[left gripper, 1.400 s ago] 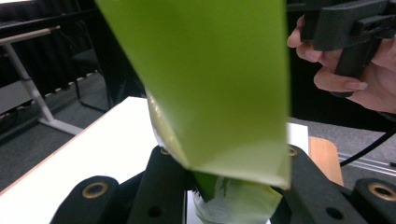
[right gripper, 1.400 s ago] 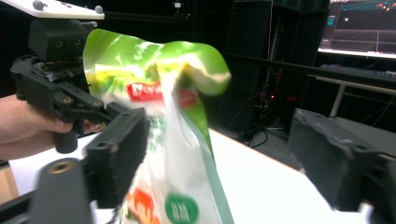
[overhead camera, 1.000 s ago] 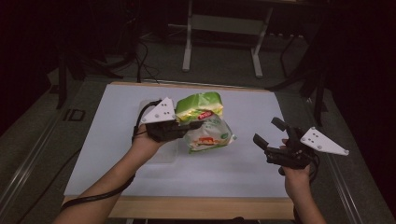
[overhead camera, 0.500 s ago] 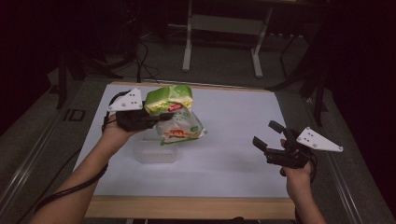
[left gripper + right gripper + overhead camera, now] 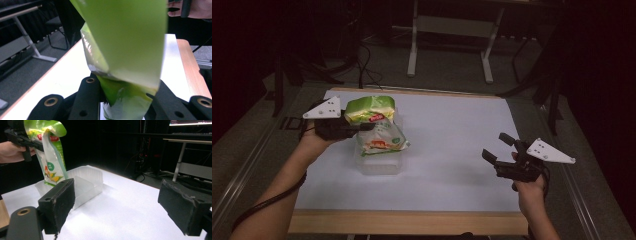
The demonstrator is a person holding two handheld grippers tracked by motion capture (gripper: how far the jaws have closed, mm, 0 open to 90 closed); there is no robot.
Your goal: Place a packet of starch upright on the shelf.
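Green snack bag point(image 5: 374, 122) above clear plastic tray point(image 5: 379, 162), white table point(image 5: 452, 145) around.

Left gripper point(image 5: 362, 127): black body, grey three-cornered plate with dark dots, black trailing cable, brass-ringed screw holes. Right gripper point(image 5: 498, 148): same build, with thick, worn black foam pads point(image 5: 58, 201). Forearms bare, no sleeves.

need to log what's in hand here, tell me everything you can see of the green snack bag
The green snack bag is a glossy, crinkled foil-like pouch: lime green at the top with a red label, paler below with a printed picture of yellow and orange food. The left gripper is shut on its upper part, so it hangs in the air, top folded over, its lower end dangling above a clear plastic tray on the white table. Whether it touches the tray is unclear.
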